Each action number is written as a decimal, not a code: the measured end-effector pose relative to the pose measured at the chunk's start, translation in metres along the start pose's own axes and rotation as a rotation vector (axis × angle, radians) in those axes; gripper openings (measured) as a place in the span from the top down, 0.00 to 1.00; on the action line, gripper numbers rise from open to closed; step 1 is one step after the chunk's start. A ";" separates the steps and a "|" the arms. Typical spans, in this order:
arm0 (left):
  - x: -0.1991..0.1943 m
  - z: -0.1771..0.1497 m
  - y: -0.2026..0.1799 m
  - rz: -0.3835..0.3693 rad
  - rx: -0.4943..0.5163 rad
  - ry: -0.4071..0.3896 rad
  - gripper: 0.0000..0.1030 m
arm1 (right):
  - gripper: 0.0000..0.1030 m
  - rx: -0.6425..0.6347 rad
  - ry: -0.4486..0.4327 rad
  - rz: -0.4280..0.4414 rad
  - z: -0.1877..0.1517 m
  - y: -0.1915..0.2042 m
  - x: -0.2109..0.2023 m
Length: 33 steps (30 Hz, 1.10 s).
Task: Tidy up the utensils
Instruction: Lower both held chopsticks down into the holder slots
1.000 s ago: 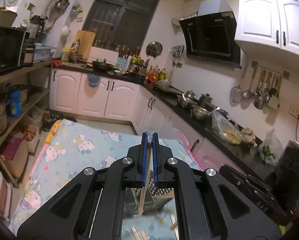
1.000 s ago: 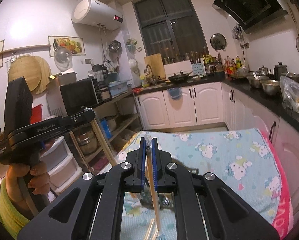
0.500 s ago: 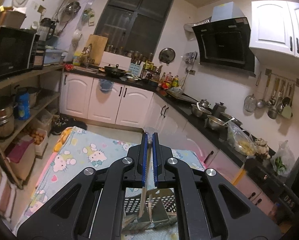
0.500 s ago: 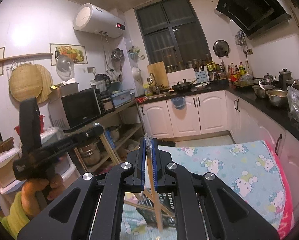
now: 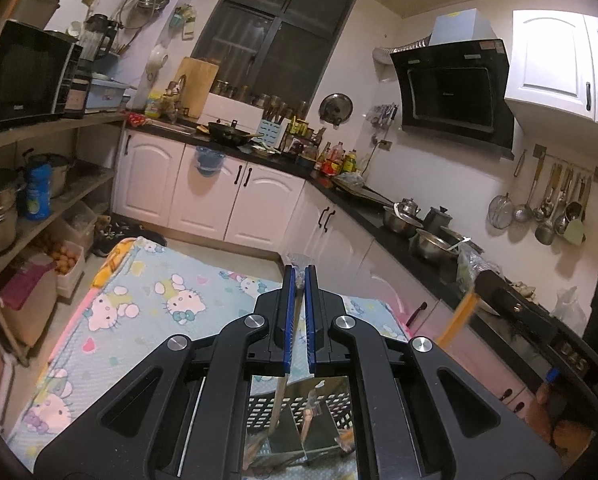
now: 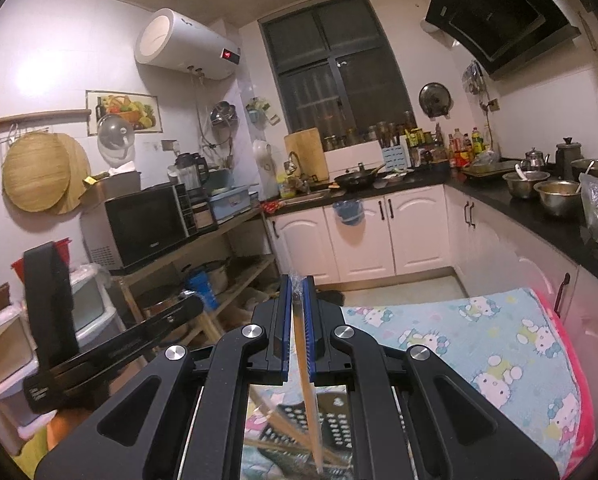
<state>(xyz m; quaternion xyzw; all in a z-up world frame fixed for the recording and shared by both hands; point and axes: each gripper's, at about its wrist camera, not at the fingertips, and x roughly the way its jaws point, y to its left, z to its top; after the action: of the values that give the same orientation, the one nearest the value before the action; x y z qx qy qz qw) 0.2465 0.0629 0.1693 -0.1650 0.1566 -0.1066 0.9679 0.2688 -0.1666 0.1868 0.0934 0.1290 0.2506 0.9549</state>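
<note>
Below both grippers, a black perforated basket (image 5: 299, 408) sits on a table covered with a cartoon-cat cloth (image 5: 151, 304). Left gripper (image 5: 299, 276) is clamped on 1 slim utensil, a chopstick (image 5: 281, 404) by the look of it, whose long axis hangs steeply down from the blue pads toward the basket's metal compartments. Right gripper (image 6: 297, 284) is likewise clamped on 1 wooden chopstick (image 6: 311, 408), its shaft running down and slightly rightward, tip over the basket (image 6: 295, 420), where other sticks already lie crossed. Each held stick points nearly straight down at the basket, so the coming move is likely a short lowering. Which hand is nearer cannot be told. Kitchen counters and cabinets fill the background.
</note>
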 end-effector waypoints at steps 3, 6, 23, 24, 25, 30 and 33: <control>0.004 -0.007 -0.001 -0.001 0.006 0.004 0.99 | 0.94 0.012 0.002 -0.009 -0.005 -0.006 0.009; 0.008 -0.013 0.000 0.001 0.004 0.011 0.99 | 0.94 0.009 -0.006 -0.020 -0.012 -0.010 0.015; 0.026 -0.044 0.005 0.019 0.026 0.042 0.99 | 0.94 -0.085 -0.010 -0.101 -0.051 -0.008 0.043; 0.027 -0.046 0.005 0.021 0.029 0.044 0.99 | 0.94 -0.091 -0.012 -0.103 -0.052 -0.008 0.043; 0.027 -0.047 0.006 0.022 0.029 0.046 0.99 | 0.94 -0.104 -0.016 -0.111 -0.055 -0.007 0.044; 0.032 -0.055 0.010 0.027 0.030 0.060 0.99 | 0.94 -0.138 -0.025 -0.136 -0.065 -0.004 0.046; 0.033 -0.058 0.012 0.031 0.030 0.067 0.99 | 0.94 -0.145 -0.021 -0.146 -0.071 -0.005 0.048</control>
<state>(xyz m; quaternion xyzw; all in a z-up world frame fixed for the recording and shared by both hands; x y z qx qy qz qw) 0.2594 0.0485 0.1047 -0.1445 0.1899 -0.0994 0.9660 0.2902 -0.1387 0.1085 0.0171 0.1070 0.1882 0.9761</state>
